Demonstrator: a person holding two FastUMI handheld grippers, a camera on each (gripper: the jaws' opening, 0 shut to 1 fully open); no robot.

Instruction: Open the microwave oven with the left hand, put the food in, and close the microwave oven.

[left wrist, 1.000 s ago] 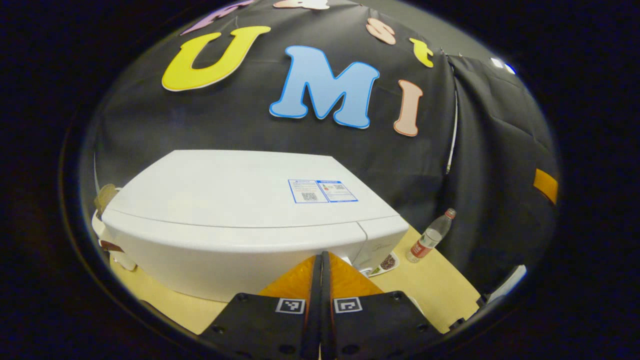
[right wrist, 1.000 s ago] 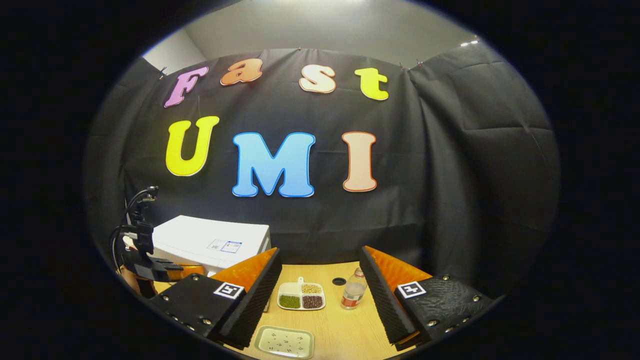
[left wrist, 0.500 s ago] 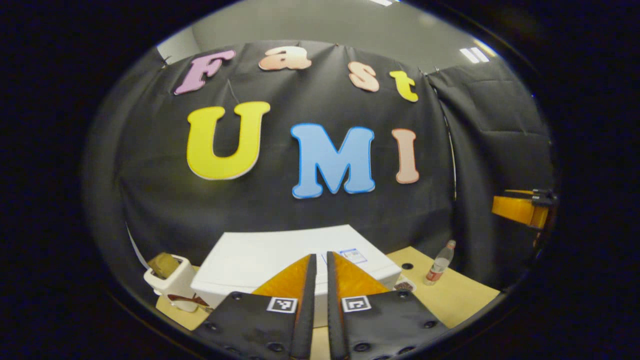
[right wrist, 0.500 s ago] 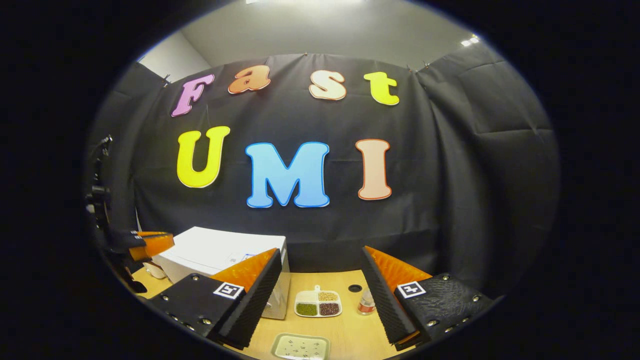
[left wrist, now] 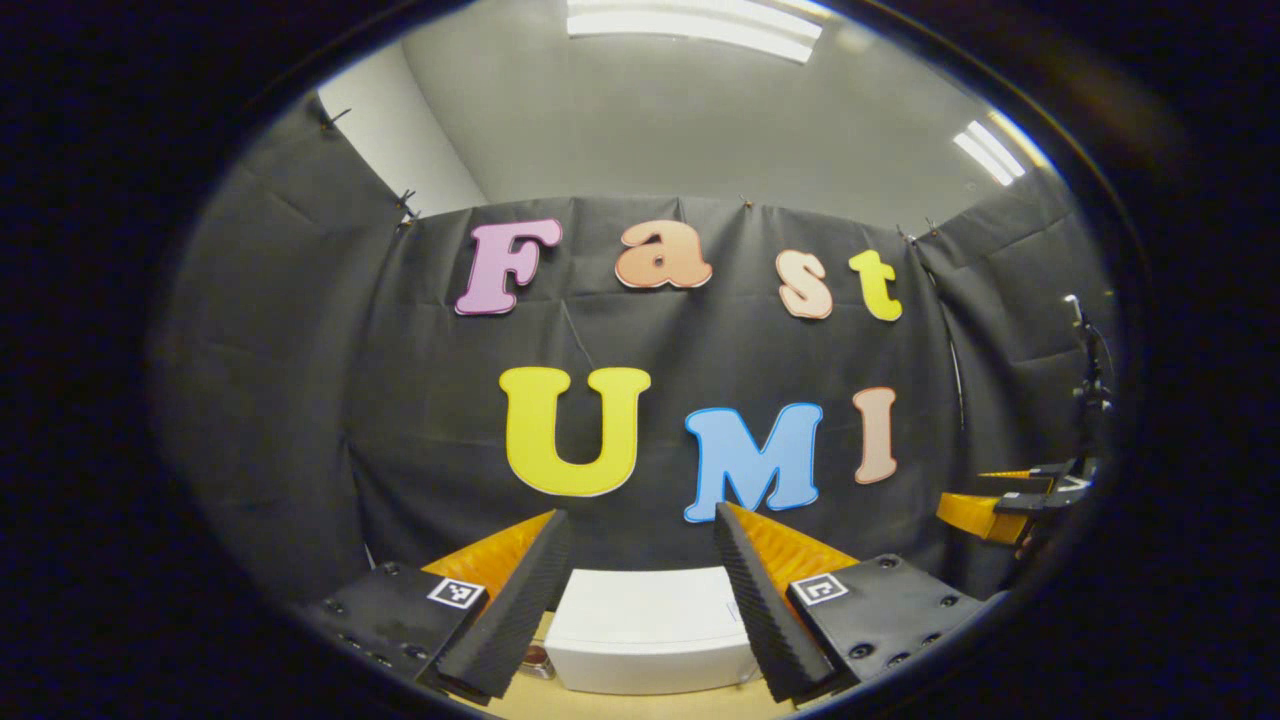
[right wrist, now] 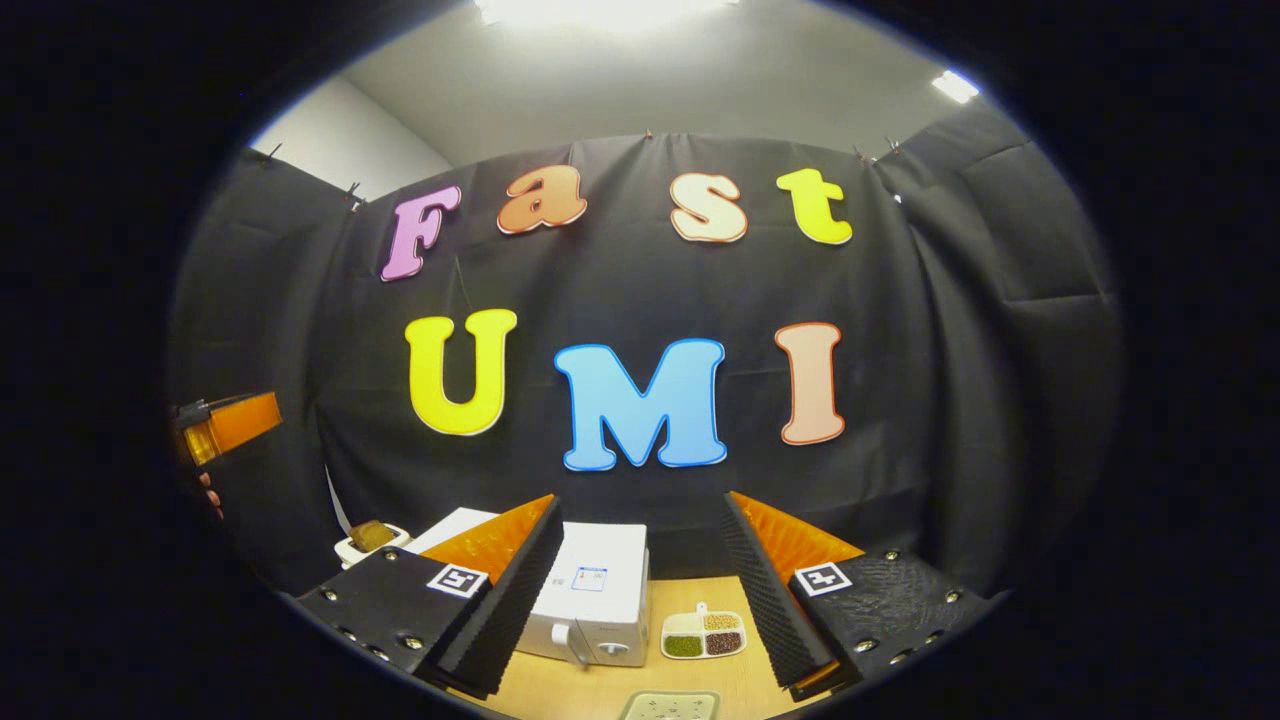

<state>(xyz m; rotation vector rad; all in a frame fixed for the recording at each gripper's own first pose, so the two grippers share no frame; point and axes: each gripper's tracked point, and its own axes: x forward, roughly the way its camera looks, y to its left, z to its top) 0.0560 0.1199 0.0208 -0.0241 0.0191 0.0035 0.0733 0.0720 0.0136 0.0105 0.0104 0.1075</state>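
Observation:
The white microwave (left wrist: 645,630) sits low and far off between my left gripper's fingers, its top facing me. My left gripper (left wrist: 638,515) is open and holds nothing, well above and back from the oven. In the right gripper view the microwave (right wrist: 592,597) stands on the wooden table with its door shut. A white divided dish of beans (right wrist: 703,635) lies just right of it. My right gripper (right wrist: 641,500) is open and empty, high above the table. The left gripper's orange finger (right wrist: 228,424) shows at the far left, and the right gripper's orange finger (left wrist: 985,512) at the far right.
A small white holder with a brown slice (right wrist: 368,540) stands left of the microwave. A pale speckled tray (right wrist: 670,707) lies at the table's near edge. A hand (right wrist: 206,490) shows below the left gripper. Black cloth walls close in the booth on three sides.
My left gripper went from shut to open, rising and pulling back from the microwave. The right gripper also drew back and tilted up; the bottle slid out of sight.

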